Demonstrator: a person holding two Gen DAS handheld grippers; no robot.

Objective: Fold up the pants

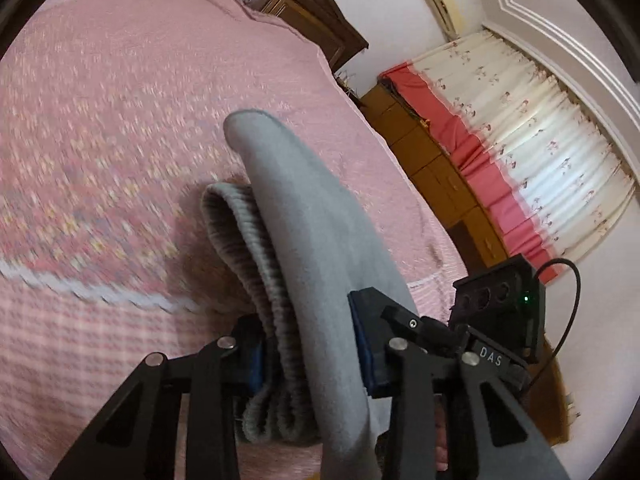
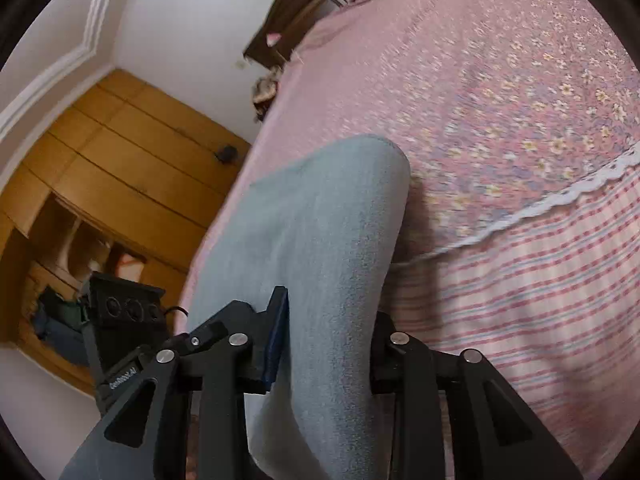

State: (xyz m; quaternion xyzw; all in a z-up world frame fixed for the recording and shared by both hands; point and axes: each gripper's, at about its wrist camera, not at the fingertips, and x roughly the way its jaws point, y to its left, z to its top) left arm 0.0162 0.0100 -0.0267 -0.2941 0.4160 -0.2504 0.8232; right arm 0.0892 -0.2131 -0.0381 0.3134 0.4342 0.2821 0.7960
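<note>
Left gripper (image 1: pixel 310 354) is clamped on the grey pants (image 1: pixel 304 232) w/ the ribbed waistband bunched between its pads. Right gripper (image 2: pixel 328 344) also pinches the pants (image 2: pixel 316 240). Fabric hangs lifted above the pink bedspread (image 1: pixel 120 120), curtains (image 1: pixel 540 152) and wardrobe (image 2: pixel 132 160) off to the sides.

Pants (image 1: pixel 320 240) — matt grey knit, ribbed cuff; bedspread (image 1: pixel 120 120) beneath — pink woven cloth; grippers (image 1: pixel 312 352) matt black plastic.
</note>
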